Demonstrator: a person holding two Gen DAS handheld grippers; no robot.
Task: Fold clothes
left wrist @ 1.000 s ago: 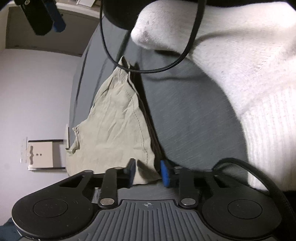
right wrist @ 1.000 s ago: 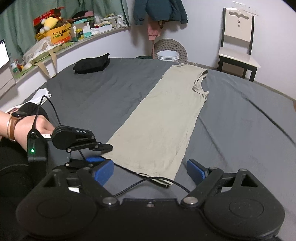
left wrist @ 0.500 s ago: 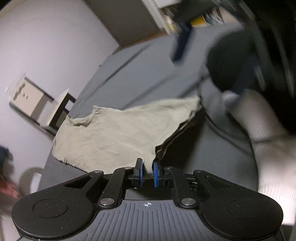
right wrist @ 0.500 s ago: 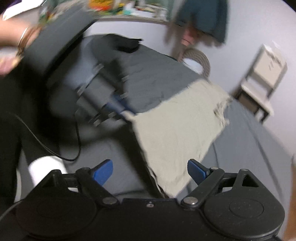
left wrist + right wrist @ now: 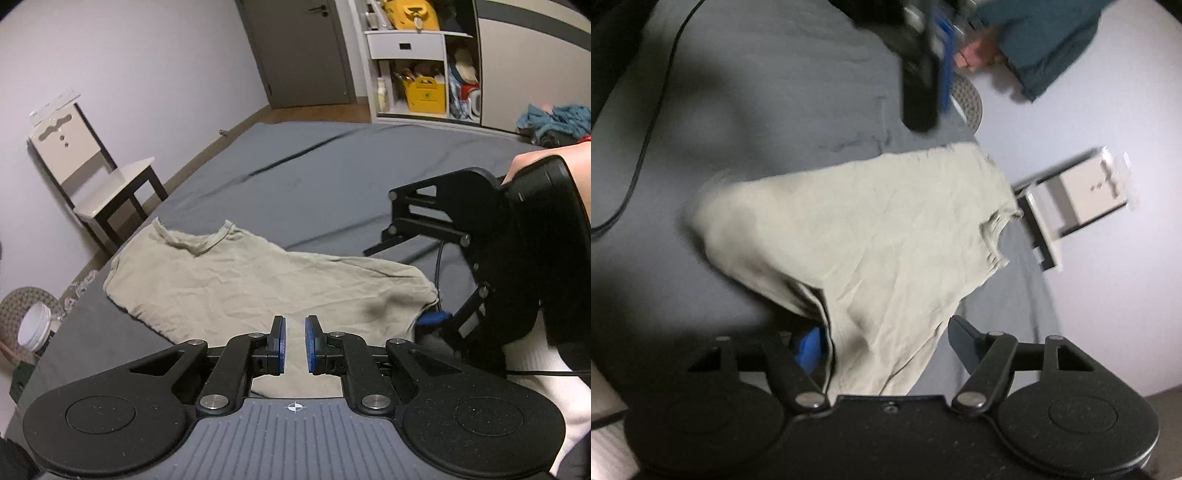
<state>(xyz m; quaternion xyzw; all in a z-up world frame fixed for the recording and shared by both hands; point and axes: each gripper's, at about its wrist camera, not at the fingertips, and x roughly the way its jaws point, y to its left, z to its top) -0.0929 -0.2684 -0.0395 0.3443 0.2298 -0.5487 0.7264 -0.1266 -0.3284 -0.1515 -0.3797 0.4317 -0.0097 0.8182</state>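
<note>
A beige sleeveless garment [image 5: 258,280] lies along the grey bed, its neck towards the chair. My left gripper [image 5: 295,345] is shut to a narrow gap at the near hem corner, with fabric running between its pads. In the right wrist view the garment [image 5: 886,240] rises towards my right gripper [image 5: 884,341], which is wide open and straddles the other hem corner. Its blue pad [image 5: 433,317] touches that corner in the left wrist view. The left gripper [image 5: 923,85] appears blurred at the top of the right wrist view.
A white chair [image 5: 92,173] stands past the bed's far edge. A white bucket [image 5: 33,325] sits on the floor at the left. Shelves [image 5: 417,66] line the back wall. A black cable [image 5: 639,155] trails over the grey bed [image 5: 332,166]. A white-socked foot [image 5: 535,376] rests at the right.
My left gripper went from open at the hem to shut on it, then lifted and swung round. My right gripper stayed open and moved onto the other hem corner.
</note>
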